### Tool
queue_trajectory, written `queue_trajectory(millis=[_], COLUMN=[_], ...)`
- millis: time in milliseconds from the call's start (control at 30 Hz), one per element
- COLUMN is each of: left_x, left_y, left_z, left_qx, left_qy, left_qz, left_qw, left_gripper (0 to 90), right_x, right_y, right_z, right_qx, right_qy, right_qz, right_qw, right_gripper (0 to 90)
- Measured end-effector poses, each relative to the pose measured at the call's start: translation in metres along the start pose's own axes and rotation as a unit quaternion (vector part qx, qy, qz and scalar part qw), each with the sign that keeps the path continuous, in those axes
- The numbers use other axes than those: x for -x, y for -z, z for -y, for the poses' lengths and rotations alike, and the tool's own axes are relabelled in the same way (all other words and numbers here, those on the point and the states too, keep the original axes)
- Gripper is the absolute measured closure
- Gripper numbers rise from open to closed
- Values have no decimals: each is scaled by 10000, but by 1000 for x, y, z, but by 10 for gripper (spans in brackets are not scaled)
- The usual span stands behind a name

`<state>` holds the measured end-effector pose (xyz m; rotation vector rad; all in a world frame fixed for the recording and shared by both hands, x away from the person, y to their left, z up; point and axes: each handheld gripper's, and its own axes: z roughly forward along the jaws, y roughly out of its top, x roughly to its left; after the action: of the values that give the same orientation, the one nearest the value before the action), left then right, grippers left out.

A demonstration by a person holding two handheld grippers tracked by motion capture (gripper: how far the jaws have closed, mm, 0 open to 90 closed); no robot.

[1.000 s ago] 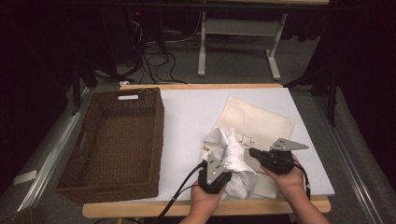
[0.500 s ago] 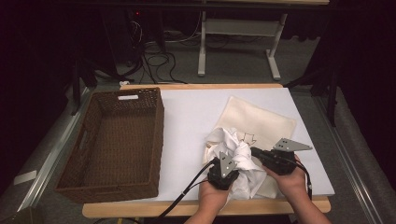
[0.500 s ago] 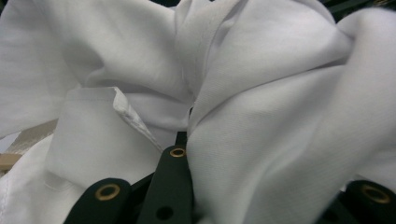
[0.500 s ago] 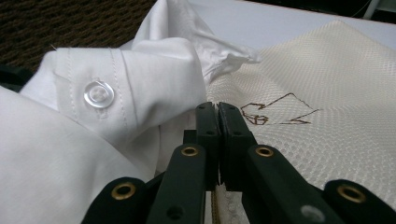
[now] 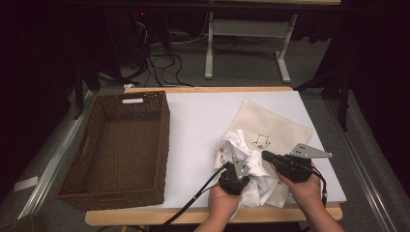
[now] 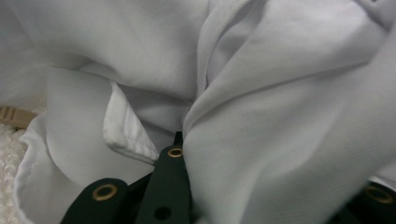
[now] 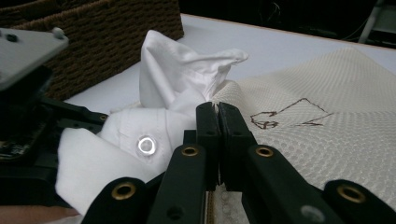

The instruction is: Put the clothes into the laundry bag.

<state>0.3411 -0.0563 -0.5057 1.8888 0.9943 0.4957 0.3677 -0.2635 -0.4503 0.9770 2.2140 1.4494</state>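
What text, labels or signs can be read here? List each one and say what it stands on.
No readable words or numbers.
Cream mesh bag: a small dark stitched outline drawing, a picture and not letters.
White garment: a metal snap, with no legible marking.
Wicker basket: a pale tag on the far rim, too small to read.

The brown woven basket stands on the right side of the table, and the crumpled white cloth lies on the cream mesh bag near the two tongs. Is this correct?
Not quite: the brown woven basket stands on the left side, as the high view shows. The crumpled white cloth does lie on the cream mesh bag near the tongs.
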Motion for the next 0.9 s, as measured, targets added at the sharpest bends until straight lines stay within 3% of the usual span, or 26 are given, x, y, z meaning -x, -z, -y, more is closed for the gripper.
queue_trajectory(millis=[233,367,567,767,833,900], left_x=[3,0,-1,1,5,10], left_y=[-4,4,25,43,47,51], left_z=[-2,-2,1,6,7,6], left_qx=[-83,154,369,450,496,616], left_qy=[120,356,173,150,291,333], left_qz=[-49,189,163,279,370,695], left_qw=[9999,9991,9990,9985,9977,9951], left_gripper=[750,602,364,256,208,251], right_x=[-3,0,1,-1,-1,-2], right_y=[7,5,4,4,4,4], right_z=[-4,0,1,1,1,0], right_qx=[136,88,30,27,30,34], right_qy=[44,38,43,64,58,82], right_qz=[-18,30,62,80,82,82], right_qw=[9999,9999,10000,9999,9999,9999], right_gripper=[891,889,889,889,889,889])
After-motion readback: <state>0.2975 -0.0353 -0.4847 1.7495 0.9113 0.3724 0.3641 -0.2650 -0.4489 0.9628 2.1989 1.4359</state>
